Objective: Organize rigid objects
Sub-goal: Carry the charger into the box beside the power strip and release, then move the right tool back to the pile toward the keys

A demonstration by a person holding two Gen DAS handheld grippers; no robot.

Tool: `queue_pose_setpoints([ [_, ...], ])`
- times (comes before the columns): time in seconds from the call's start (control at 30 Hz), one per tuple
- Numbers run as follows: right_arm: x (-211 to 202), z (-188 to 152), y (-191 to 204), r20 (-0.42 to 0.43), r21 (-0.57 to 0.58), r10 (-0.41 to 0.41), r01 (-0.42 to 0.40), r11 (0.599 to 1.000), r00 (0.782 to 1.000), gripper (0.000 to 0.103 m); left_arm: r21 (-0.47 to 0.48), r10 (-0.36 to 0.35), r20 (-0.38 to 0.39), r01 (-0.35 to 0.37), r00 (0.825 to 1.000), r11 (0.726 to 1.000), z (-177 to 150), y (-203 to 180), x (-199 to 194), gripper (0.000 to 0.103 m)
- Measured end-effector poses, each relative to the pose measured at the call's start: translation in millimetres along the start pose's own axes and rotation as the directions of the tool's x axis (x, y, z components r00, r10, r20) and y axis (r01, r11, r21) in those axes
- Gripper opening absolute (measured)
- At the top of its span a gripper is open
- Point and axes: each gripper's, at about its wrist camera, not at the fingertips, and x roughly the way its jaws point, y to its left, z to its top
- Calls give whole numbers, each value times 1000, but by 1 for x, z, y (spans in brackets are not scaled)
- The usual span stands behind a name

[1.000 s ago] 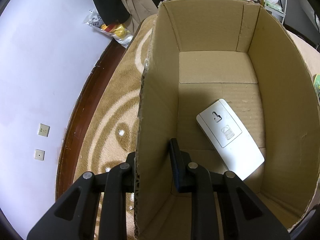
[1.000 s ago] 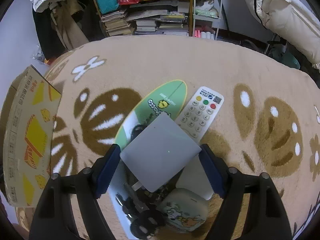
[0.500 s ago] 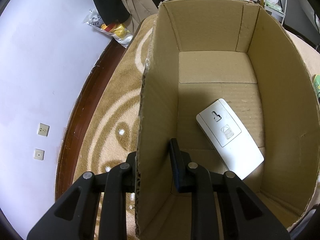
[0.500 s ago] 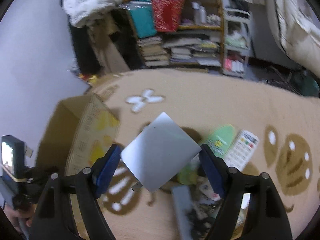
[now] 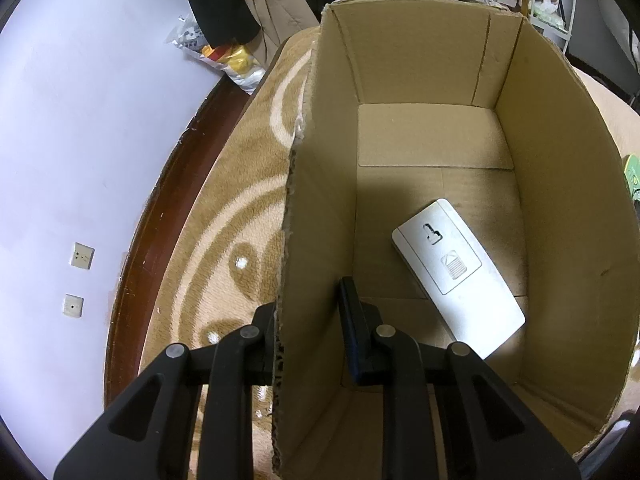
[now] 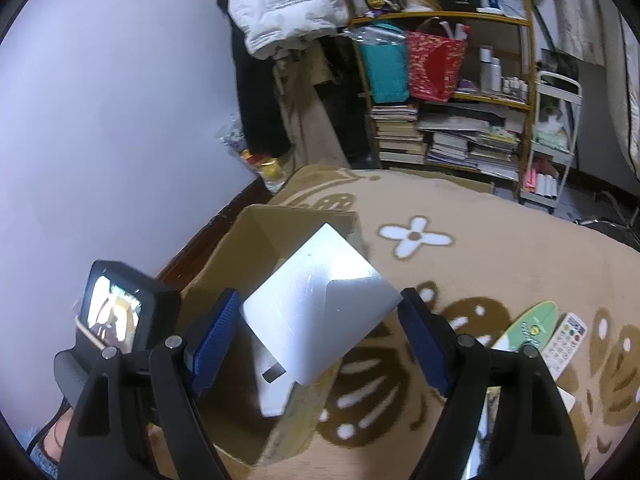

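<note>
An open cardboard box (image 5: 432, 136) stands on the patterned carpet, with a white flat device (image 5: 456, 280) lying face down on its floor. My left gripper (image 5: 308, 332) is shut on the box's left wall, one finger outside and one inside. In the right wrist view my right gripper (image 6: 320, 336) is shut on a grey square plate (image 6: 320, 300), held tilted in the air above the box (image 6: 248, 248) near its right wall. The white device (image 6: 272, 384) shows below the plate.
A green board-shaped item (image 6: 528, 328) and a white button remote (image 6: 566, 340) lie on the carpet to the right. The left gripper's body with its lit screen (image 6: 116, 312) sits at the box's left. A bookshelf (image 6: 440, 120) stands behind, a wall (image 5: 80, 120) to the left.
My right gripper has lifted the grey plate off the pile on the carpet and carried it left, up to the box. The left gripper and box have not moved.
</note>
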Motion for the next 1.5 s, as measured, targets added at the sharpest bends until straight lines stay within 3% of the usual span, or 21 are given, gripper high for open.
queue_pose_setpoints([
  [0.6, 21, -27, 12, -96, 11, 91, -91, 996, 991, 85, -30, -36, -6, 36, 999, 999, -1, 6, 1, 21],
  [1.13, 29, -30, 11, -122, 27, 90, -87, 996, 988, 86, -28, -38, -5, 38, 999, 999, -2, 7, 0, 21],
  [1.3, 20, -25, 5, -87, 54, 98, -94, 994, 991, 86, -25, -32, -3, 32, 999, 999, -2, 7, 0, 21],
  [1.43, 15, -22, -3, -73, 58, 59, -55, 997, 996, 87, -18, -15, 5, 15, 1000, 1000, -3, 7, -2, 21],
  [1.5, 13, -21, -8, -73, 65, 36, -31, 997, 997, 93, -27, -14, 2, 14, 1000, 1000, -2, 7, -1, 21],
])
